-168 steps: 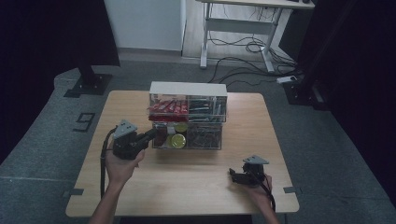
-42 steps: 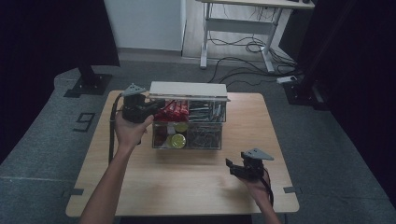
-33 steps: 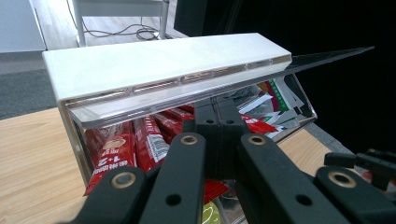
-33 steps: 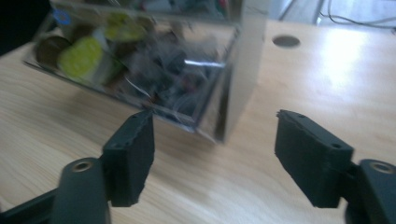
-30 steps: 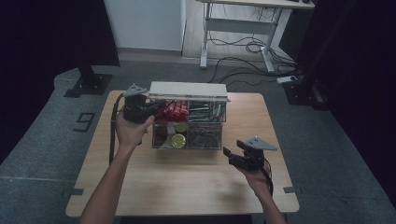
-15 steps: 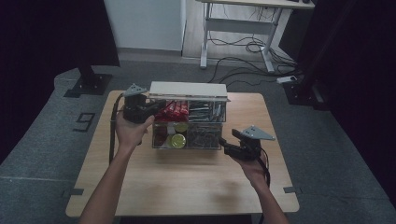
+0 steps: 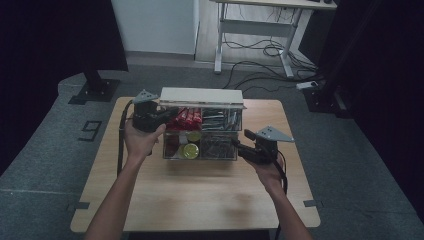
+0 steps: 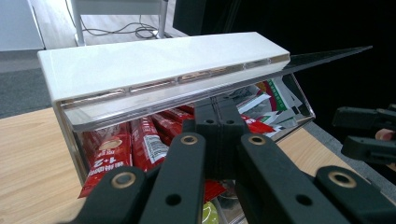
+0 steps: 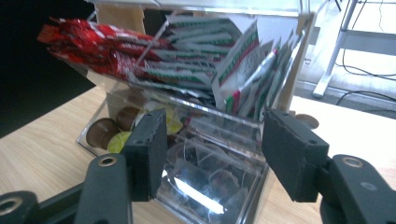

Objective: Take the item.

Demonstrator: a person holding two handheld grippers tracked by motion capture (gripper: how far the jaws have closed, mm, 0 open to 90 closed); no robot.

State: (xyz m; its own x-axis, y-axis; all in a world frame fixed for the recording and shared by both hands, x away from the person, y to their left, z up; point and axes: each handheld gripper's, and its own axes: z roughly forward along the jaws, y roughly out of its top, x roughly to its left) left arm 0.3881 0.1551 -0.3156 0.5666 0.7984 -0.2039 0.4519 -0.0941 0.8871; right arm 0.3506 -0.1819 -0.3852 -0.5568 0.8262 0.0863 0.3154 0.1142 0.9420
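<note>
A clear acrylic organiser stands at the back middle of the wooden table. Its white lid is lifted at the front. My left gripper is at the box's upper left, shut on the lid's clear front flap. Red packets and green-and-white sachets fill the upper compartments. Round capsules and clear-wrapped bags lie below. My right gripper is open at the box's front right corner, its jaws wide apart.
The table has bare wood in front of the box and at both sides. Behind it stand a white desk frame and floor cables. A black stand base sits at the far left.
My right gripper has moved from the table's right front up and left to the box's front right corner. My left gripper stays at the lid since 1.4 s ago.
</note>
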